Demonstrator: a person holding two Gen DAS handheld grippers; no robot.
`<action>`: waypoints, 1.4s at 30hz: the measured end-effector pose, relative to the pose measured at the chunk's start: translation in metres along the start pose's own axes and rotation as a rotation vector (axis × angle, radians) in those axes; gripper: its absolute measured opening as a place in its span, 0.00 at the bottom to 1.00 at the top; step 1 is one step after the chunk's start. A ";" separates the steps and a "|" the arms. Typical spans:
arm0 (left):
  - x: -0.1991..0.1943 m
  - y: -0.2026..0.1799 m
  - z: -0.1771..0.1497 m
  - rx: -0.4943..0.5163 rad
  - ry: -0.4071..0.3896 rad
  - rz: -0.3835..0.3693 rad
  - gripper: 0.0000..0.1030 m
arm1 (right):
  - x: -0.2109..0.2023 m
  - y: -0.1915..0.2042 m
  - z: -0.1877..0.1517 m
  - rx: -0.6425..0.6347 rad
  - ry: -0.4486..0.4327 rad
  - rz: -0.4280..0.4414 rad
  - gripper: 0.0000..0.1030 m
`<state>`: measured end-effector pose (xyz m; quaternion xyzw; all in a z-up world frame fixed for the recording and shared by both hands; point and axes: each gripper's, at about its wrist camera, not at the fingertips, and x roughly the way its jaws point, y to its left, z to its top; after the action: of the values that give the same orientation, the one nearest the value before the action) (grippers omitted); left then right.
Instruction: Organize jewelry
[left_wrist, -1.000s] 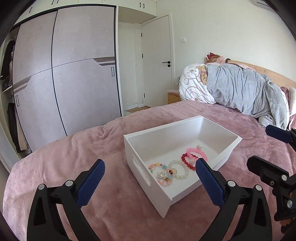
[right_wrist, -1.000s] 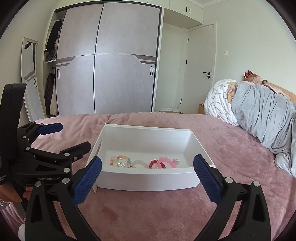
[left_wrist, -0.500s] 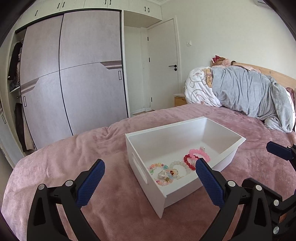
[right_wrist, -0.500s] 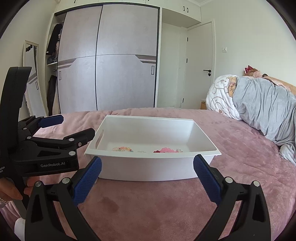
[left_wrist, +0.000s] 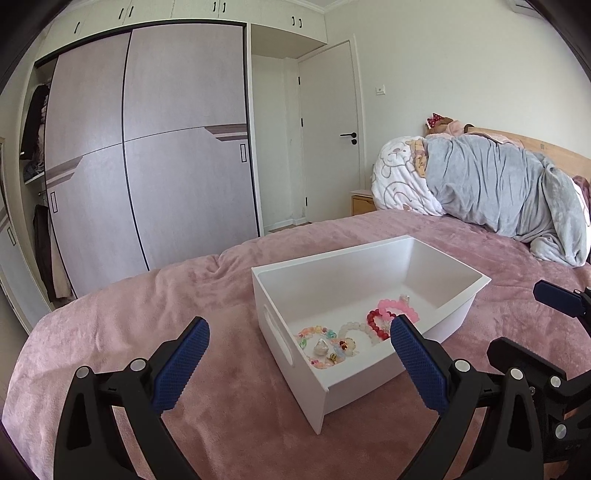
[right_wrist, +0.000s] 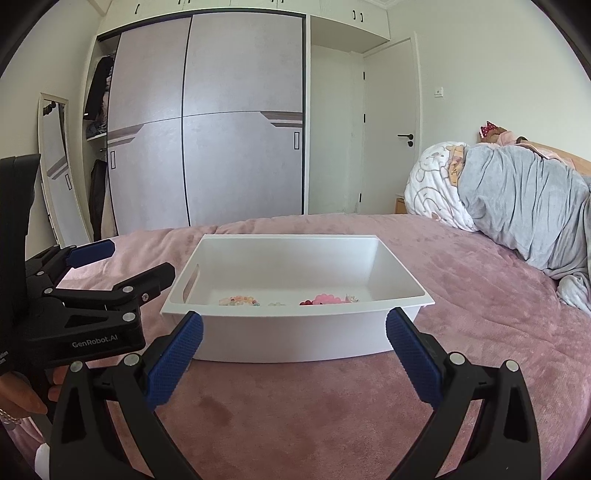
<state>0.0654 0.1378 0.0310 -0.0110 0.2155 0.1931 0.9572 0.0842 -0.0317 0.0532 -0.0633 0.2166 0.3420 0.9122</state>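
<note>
Bracelets (right_wrist: 321, 300) half-hidden behind bin wall (right_wrist: 295, 332)

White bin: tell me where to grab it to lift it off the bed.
Grip the white bin by its short end wall at the oval handle cutout, one finger through the slot. Come from the left gripper's side; that end faces it and both grippers are open. The jewelry lies loose inside, so keep the bin level.

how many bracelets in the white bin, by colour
pink bracelet: 1
red bracelet: 1
white bracelet: 1
multicolour pastel bracelet: 1
Total: 4, plus a few small charms I can't separate.
</note>
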 end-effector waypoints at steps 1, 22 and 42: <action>0.000 0.002 0.001 -0.010 -0.001 -0.008 0.96 | 0.000 0.000 0.000 0.005 0.002 0.002 0.95; 0.004 0.009 -0.005 -0.038 0.015 -0.018 0.96 | 0.003 -0.005 -0.003 0.035 0.009 0.005 0.95; 0.002 0.012 -0.004 -0.033 0.006 0.005 0.96 | 0.010 -0.005 -0.010 0.052 0.041 0.013 0.95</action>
<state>0.0607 0.1495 0.0271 -0.0271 0.2150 0.1989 0.9558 0.0911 -0.0323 0.0400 -0.0455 0.2445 0.3407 0.9067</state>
